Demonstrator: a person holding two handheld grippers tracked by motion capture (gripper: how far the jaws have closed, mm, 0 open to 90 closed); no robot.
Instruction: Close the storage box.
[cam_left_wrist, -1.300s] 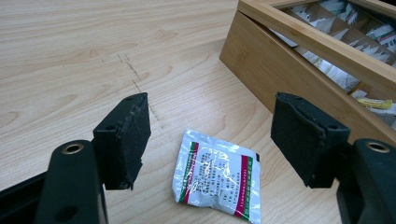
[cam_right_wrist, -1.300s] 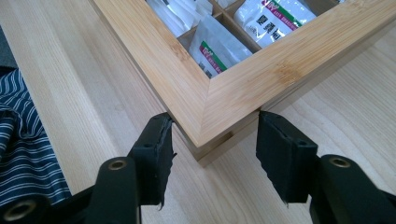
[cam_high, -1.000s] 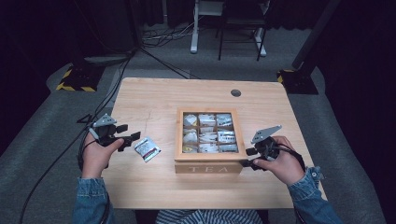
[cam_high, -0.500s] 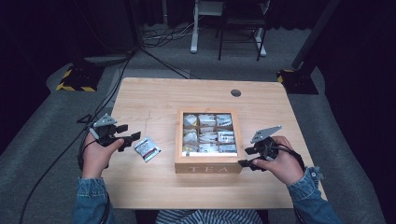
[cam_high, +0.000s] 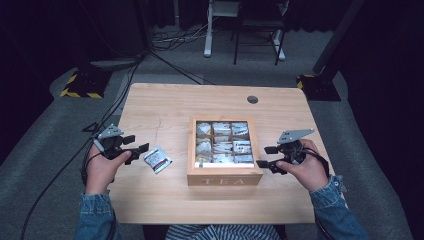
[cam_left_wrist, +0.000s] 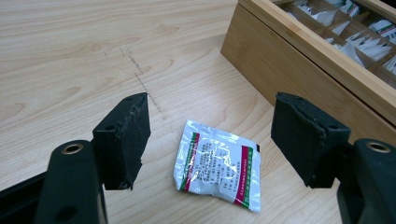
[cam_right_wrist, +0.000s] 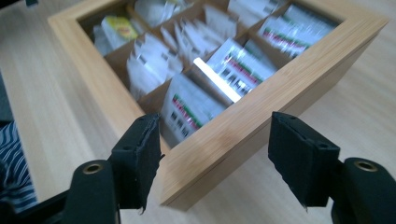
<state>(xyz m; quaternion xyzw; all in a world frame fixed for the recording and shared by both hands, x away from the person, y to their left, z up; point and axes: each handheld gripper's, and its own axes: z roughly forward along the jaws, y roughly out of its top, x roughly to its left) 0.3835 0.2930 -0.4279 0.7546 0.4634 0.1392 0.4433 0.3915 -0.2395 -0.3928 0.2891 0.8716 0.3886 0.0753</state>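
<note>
One sachet (cam_left_wrist: 217, 164) lies on my tabletop (cam_high: 165, 102) left of one nine-compartment tea box (cam_high: 225, 177), my two tools, left tool (cam_high: 136, 148) and right tool (cam_high: 265, 157), both spread wide and empty.

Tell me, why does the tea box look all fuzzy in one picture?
In the right gripper view the tea box is smeared, likely motion blur, with a bright glare streak on one packet; in the left gripper view the sachet is sharp; the high view is dim beyond the table.
</note>
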